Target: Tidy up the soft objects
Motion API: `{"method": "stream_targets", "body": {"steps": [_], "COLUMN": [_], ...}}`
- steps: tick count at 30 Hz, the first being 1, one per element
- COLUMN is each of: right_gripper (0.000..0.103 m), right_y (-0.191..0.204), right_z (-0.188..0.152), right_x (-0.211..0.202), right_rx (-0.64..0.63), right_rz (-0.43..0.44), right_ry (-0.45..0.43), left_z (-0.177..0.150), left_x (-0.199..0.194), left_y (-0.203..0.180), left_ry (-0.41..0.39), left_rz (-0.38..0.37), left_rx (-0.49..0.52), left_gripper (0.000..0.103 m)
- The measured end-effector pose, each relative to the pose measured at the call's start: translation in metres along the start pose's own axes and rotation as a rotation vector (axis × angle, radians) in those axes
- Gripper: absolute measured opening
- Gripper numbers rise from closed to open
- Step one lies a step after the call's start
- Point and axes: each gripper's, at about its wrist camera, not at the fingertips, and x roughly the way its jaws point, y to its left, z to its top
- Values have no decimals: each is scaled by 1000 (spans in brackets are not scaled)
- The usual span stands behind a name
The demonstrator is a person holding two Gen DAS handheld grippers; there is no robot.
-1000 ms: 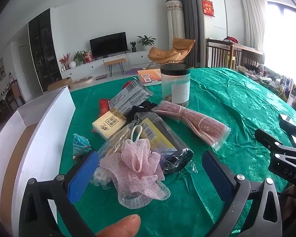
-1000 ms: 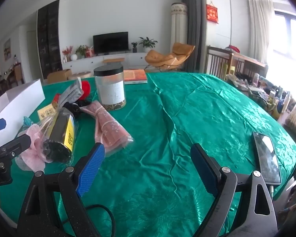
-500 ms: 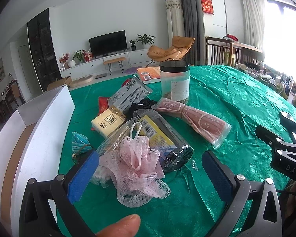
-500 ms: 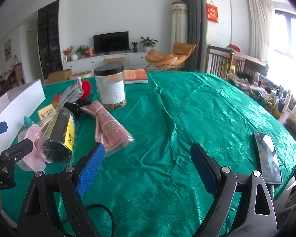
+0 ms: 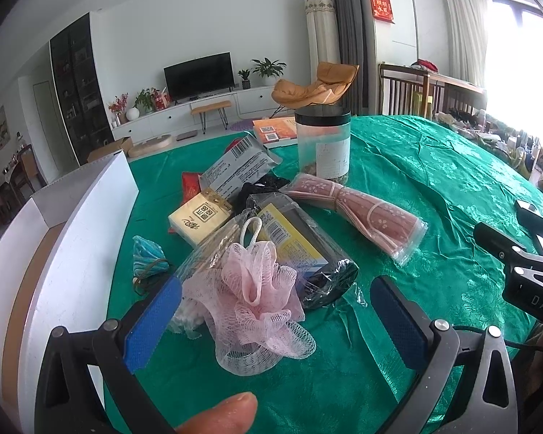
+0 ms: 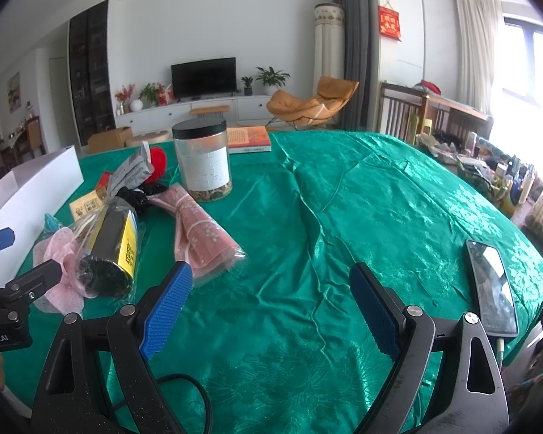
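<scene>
netted pink bath pouf point(image 5: 257, 296) between spread left hand-held gripper point(image 5: 275, 320); right hand-held gripper point(image 6: 271, 307) spread too.

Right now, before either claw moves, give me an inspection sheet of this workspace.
Surface: green tablecloth, wrinkled.
Job's things: pink mesh bath pouf nearest the left claw, lying against a black roll in clear wrap; pink rolled cloth in a clear bag beside it; white box, open-topped, at the left.
Clutter: black-lidded jar, yellow packet, grey packet, book, phone near the right table edge.
Grippers: left claw open, pouf between its fingers, untouched; right claw open over bare cloth.
Cables: black cable under the right claw.
Surroundings: living room, TV, orange chair.
</scene>
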Motion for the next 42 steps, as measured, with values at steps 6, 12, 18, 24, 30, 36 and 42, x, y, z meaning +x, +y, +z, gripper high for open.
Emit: {"method": "stream_targets", "body": {"steps": [6, 12, 18, 24, 30, 36, 42], "right_gripper": [90, 90, 90, 90, 90, 90, 90], "right_y": [0, -1, -1, -1, -1, -1, -2], "right_z": [0, 0, 0, -1, -1, -1, -1], "right_x": [1, 0, 0, 1, 1, 1, 1], "right_rx": [0, 1, 2, 1, 2, 3, 3], "right_rz": [2, 3, 4, 3, 4, 4, 5], "right_ry": [3, 3, 3, 3, 4, 4, 4], "left_z": [-1, -3, -4, -5, -5, -5, -6], "left_x": [1, 3, 3, 4, 4, 5, 6], "left_y": [0, -1, -3, -4, -4, -3, -2], "left_ry": [4, 9, 15, 19, 18, 21, 24], "left_rz": [0, 0, 0, 2, 3, 5, 5], "left_rx": [1, 7, 9, 14, 13, 14, 16], "left_gripper": [103, 103, 103, 103, 103, 103, 103]}}
